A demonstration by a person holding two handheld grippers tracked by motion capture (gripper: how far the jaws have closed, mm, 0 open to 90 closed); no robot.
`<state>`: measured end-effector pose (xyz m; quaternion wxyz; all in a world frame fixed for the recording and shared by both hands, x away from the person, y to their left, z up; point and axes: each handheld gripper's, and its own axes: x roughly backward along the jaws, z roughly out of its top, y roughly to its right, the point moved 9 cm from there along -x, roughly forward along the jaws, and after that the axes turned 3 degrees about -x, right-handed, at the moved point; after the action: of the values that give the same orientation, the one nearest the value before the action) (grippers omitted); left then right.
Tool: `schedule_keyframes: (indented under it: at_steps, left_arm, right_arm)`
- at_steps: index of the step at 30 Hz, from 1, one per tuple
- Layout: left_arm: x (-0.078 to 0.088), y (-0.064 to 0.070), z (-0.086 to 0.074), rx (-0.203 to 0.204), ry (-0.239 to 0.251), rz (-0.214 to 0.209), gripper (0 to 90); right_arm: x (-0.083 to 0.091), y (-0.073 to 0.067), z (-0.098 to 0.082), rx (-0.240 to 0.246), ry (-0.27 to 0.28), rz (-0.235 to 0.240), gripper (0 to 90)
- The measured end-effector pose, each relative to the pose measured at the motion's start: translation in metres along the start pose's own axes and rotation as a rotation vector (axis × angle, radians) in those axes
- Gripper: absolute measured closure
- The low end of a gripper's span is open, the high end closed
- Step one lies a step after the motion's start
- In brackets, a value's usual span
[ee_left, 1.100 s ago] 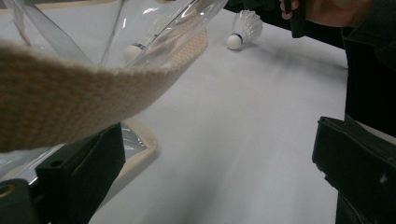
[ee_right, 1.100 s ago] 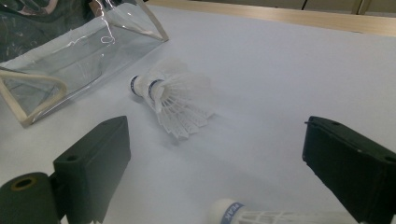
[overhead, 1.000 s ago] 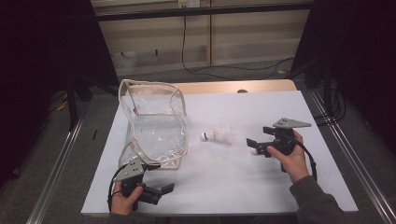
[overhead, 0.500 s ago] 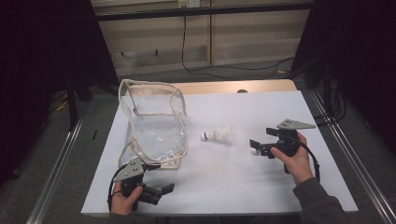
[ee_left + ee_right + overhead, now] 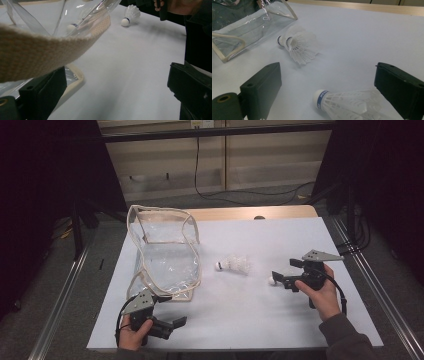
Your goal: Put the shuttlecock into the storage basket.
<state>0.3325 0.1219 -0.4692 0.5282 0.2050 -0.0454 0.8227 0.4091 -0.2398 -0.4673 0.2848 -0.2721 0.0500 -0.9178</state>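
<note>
My right gripper [image 5: 332, 100] stands spread around a shuttlecock [image 5: 347, 105] lying on the table [image 5: 280, 240], cork toward the bag [image 5: 162, 255]. It looks feather-light and crushable, so I'd pinch gently near the cork. My left gripper [image 5: 172, 326] waits spread by the bag's trim. Farther off lie two nested shuttlecocks [image 5: 298, 45].

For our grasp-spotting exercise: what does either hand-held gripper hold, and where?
Nothing: both stand open; a shuttlecock lies unclamped between the right hand-held gripper's jaws.
</note>
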Motion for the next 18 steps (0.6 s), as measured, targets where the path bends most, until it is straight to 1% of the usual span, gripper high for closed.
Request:
schedule_keyframes:
  at_steps: [6, 10, 11, 13, 18]
  left_arm:
    - [0.0000, 0.0001, -0.0001, 0.000, -0.001, 0.000, 2.3]
    - [-0.0001, 0.0001, -0.0001, 0.000, -0.001, -0.001, 2.3]
    - [-0.0001, 0.0001, -0.0001, -0.001, -0.002, -0.001, 2.3]
    - [-0.0001, 0.0001, -0.0002, -0.001, -0.002, -0.001, 2.3]
    - [-0.0001, 0.0000, -0.0003, -0.002, -0.003, -0.001, 2.3]
  right_arm:
    - [0.0030, 0.0031, -0.0016, 0.005, -0.002, -0.006, 7.1]
    - [0.0055, 0.0054, -0.0028, -0.007, 0.002, -0.008, 7.2]
    - [0.0059, 0.0064, -0.0031, -0.001, 0.003, -0.011, 7.2]
    - [0.0069, 0.0070, -0.0039, -0.007, 0.002, -0.012, 7.3]
    - [0.0093, 0.0085, -0.0049, -0.001, 0.002, -0.017, 7.5]
